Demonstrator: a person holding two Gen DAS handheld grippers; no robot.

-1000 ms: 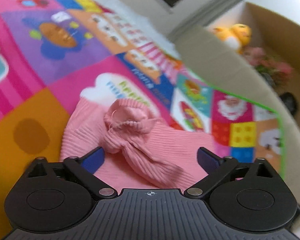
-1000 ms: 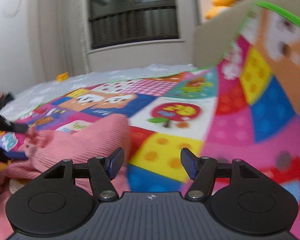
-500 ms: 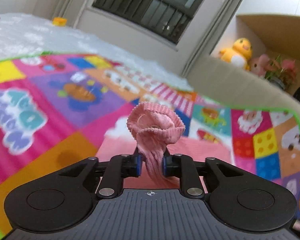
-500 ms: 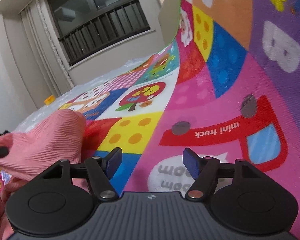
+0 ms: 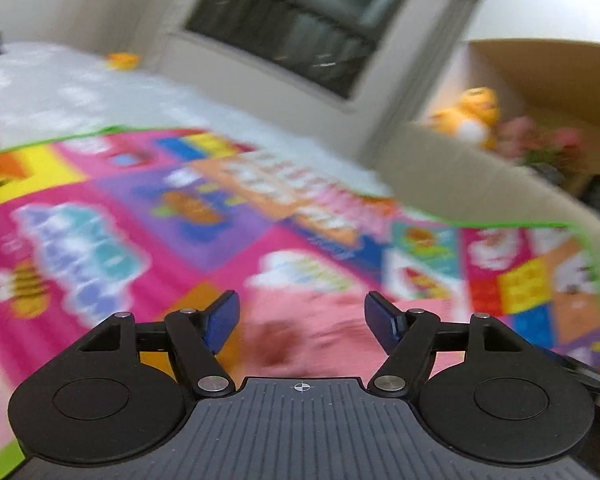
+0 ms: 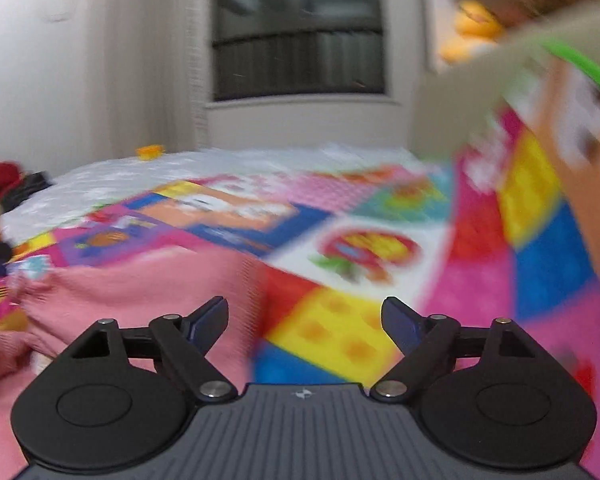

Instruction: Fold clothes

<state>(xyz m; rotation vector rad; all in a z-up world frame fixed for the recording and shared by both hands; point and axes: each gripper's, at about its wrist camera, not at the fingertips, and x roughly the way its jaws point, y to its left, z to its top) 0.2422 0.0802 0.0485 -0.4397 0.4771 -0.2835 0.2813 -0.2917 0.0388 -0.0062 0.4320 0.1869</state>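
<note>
Both views are smeared by motion, so fine detail is lost, but the layout reads clearly enough. The pink ribbed garment (image 5: 320,332) lies on the colourful play mat (image 5: 148,216), low in the left wrist view and just ahead of the left hand-held gripper (image 5: 301,317), whose blue-tipped fingers (image 5: 220,320) stand wide apart with nothing between them; it is released and hangs above the cloth rather than biting into it. In the right wrist view the same garment (image 6: 140,292) spreads across the left half of the frame, its right edge running down between the fingers of the right hand-held gripper (image 6: 303,320), which is likewise spread and empty, with a yellow mat square showing past its right finger. The garment looks partly gathered, with bunched cloth at the near left of the right view, so the fold seems unfinished and the step in hand appears to be a regrasp between folds. The next move probably calls for each gripper to settle, pick a clean edge or corner of the cloth, the right one at the edge directly before it, and close on a single layer before carrying it over. How many layers lie there cannot be told through the blur.
</note>
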